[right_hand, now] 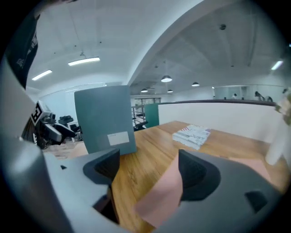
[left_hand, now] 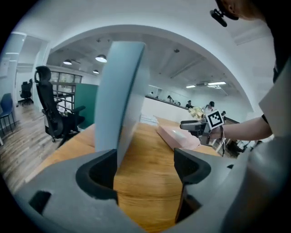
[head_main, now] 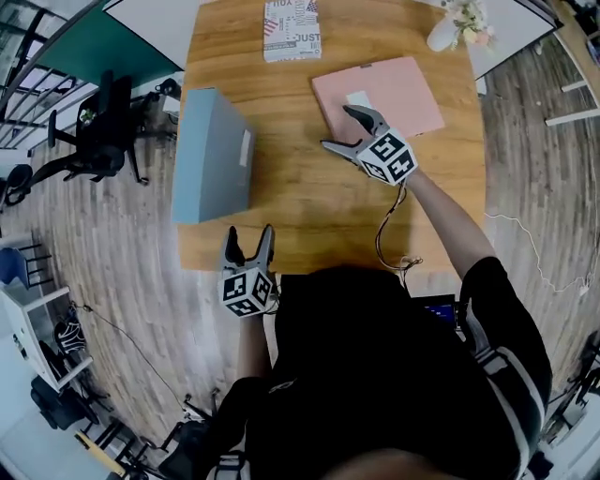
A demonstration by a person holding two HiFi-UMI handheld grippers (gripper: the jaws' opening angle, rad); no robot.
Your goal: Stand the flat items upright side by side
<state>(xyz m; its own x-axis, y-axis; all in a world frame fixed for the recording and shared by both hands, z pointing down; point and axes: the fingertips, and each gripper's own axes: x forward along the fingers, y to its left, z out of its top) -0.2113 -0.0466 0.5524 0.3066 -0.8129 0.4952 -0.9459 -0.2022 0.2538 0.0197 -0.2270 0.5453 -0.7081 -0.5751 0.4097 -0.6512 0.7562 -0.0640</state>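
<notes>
A blue-grey folder (head_main: 214, 155) stands upright on the left of the wooden table (head_main: 309, 206). A pink flat case (head_main: 380, 94) lies flat at the back right. My right gripper (head_main: 337, 127) is open at the case's near left corner; in the right gripper view that pink corner (right_hand: 159, 195) shows low between the jaws, and the pads do not press on it. My left gripper (head_main: 249, 234) is open and empty at the table's front edge, pointing at the folder's (left_hand: 120, 100) near end. The folder (right_hand: 105, 120) shows a white label.
A printed book (head_main: 292, 30) lies flat at the table's back edge. A white vase with flowers (head_main: 450, 28) stands at the back right corner. A black office chair (head_main: 94, 131) stands on the floor left of the table. A cable (head_main: 389, 234) hangs from the right gripper.
</notes>
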